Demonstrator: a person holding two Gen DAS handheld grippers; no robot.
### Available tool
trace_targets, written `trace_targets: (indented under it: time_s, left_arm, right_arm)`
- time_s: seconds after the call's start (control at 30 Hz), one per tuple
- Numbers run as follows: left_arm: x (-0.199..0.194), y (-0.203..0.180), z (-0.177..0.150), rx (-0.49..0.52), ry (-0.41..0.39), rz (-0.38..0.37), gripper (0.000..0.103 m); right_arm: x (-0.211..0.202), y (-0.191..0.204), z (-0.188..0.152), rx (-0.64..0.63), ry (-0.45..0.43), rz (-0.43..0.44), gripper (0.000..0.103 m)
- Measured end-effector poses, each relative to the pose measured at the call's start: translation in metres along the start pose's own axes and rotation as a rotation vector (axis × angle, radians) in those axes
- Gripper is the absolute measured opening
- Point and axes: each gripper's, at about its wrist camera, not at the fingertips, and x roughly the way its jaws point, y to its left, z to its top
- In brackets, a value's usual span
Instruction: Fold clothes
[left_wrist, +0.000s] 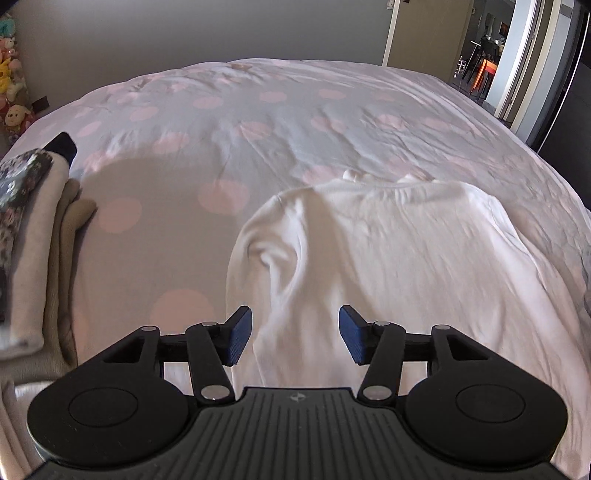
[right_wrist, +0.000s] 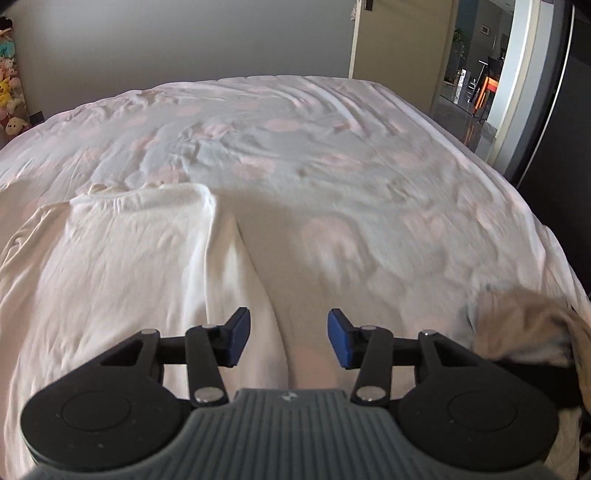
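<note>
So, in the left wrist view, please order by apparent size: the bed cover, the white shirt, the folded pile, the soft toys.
1. bed cover, largest.
2. white shirt.
3. folded pile; partly cut off by the frame and near the camera, so unsure.
4. soft toys, smallest, though they are far away.
</note>
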Motion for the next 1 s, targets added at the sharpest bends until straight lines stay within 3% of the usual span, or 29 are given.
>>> trace_targets:
  time_s: [0.27,0.37,0.63,0.83,0.9,0.97,1.0]
  left_arm:
    - [-0.049,-0.021,-0.09,-0.098,0.045,-0.04,0.05]
    - [-0.062,-0.029,-0.11,-0.116,0.049,-0.055,0.05]
    - [-0.095,-0.058,-0.143,-0.081,0.012,-0.066,0.05]
    - [-0.108,-0.067,-0.157,-0.093,-0.008,-0.084,0.05]
    - [-0.112,-0.068,-0.159,-0.093,-0.012,-0.087,0.05]
    - [-0.116,-0.07,-0.161,-0.093,-0.017,-0.09,0.05]
    - [-0.117,-0.069,-0.161,-0.092,-0.021,-0.09,0.05]
  right_arm:
    - [-0.092,-0.014,-0.128,0.064,0.02,0.012,0.043]
    - [-0.114,-0.009,-0.16,0.065,0.048,0.031,0.044]
    - [-0.137,0.001,-0.221,0.005,0.13,-0.01,0.043]
    - [-0.127,-0.02,-0.236,0.104,0.207,-0.009,0.041]
    - [-0.122,-0.022,-0.237,0.126,0.229,0.005,0.034]
    - [-0.118,-0.02,-0.237,0.124,0.248,0.005,0.012]
    - [-0.119,-0.018,-0.237,0.118,0.245,-0.004,0.011]
